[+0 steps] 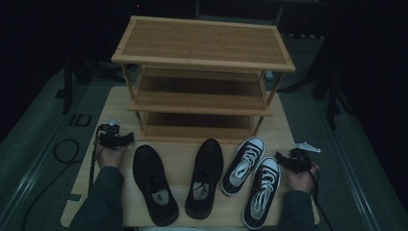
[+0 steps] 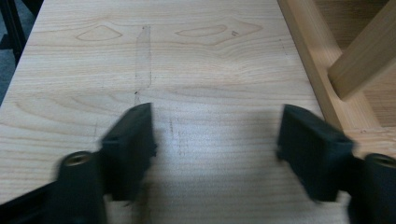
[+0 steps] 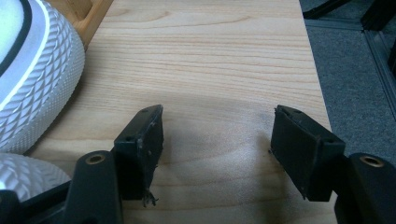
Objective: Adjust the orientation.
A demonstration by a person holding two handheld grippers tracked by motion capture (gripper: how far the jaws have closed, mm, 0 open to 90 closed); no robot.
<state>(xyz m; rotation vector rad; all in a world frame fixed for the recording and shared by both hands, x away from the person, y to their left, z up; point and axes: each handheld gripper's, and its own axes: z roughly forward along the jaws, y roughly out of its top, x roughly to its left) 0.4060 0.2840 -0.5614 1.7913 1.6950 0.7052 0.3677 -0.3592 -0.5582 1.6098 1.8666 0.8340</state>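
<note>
shoes are sitting in a row before the rack (image 1: 202, 72), left gripper (image 1: 115, 138) and right gripper (image 1: 288, 160) both hanging wide open and empty; black shoe (image 1: 153, 183) and sneaker (image 1: 262, 191) are probably light, soft-sided, so grabbing the heel collar.

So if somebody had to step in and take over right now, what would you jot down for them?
Left gripper: open, holding nothing, resting on the table left of the shoes.
Right gripper: open, holding nothing, beside the sneakers.
Things: two black shoes and two black-and-white sneakers lie in a row in front of the wooden shoe rack.
Done: nothing yet; the rack's shelves look bare.
Left: probably moving all four shoes onto the rack.
</note>
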